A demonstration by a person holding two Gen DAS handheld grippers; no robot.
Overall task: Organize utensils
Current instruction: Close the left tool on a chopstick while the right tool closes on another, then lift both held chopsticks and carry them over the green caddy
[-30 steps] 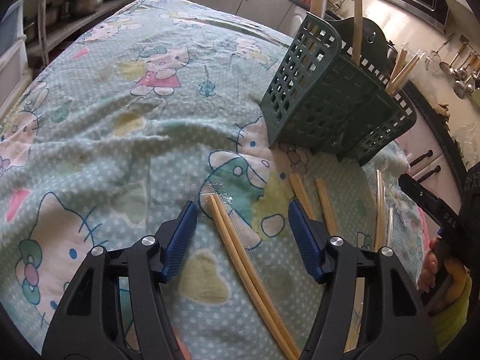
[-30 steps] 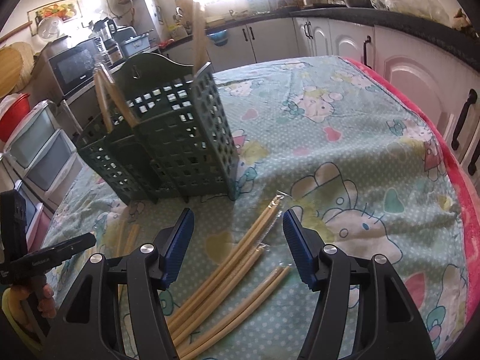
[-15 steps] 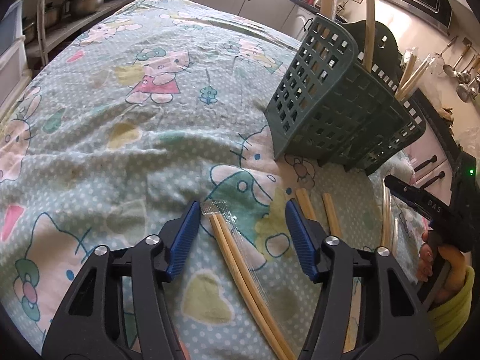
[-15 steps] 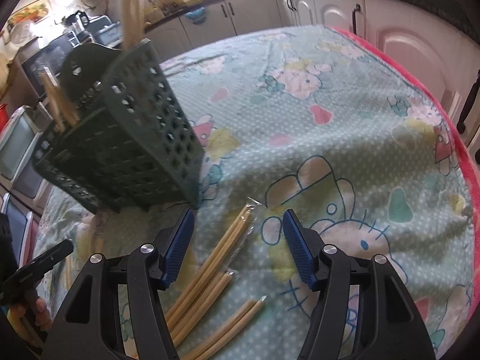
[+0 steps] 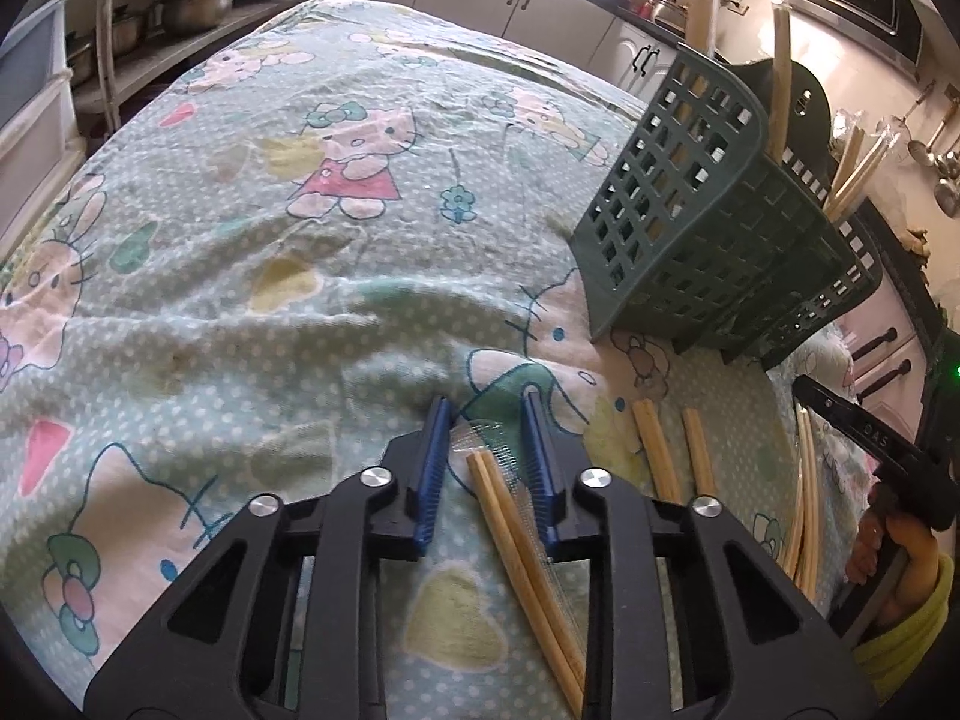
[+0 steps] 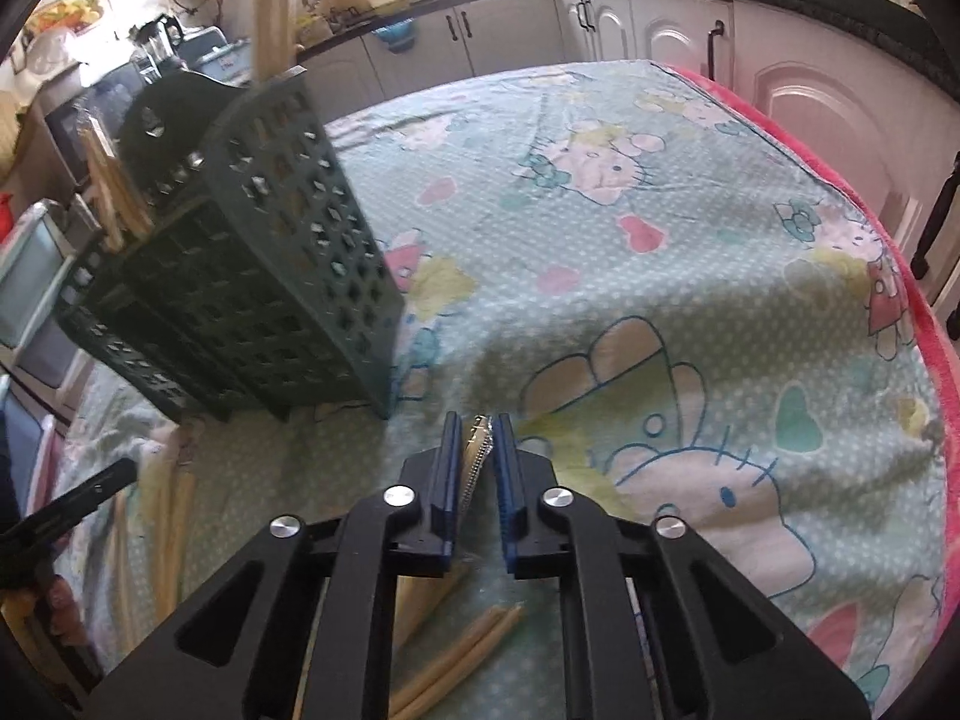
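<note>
Left gripper (image 5: 485, 420) closing around 2 wrapped chopsticks (image 5: 522, 558) on cartoon-print cloth (image 5: 300, 276). Green slotted basket (image 5: 708, 240) near cloth's far right edge, holding upright chopsticks. 2 loose chopsticks (image 5: 657, 456) right of gripper.

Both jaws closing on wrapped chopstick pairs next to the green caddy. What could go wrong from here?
1. The right gripper pinches mostly the wrapper tip as its jaws close; the pair may slip out on lifting.
2. The left gripper, jaws closing, has its chopstick pair off-centre by one pad; it may twist.
3. The caddy sits on wrinkled cloth and looks tilted; a nudge could tip it.
</note>
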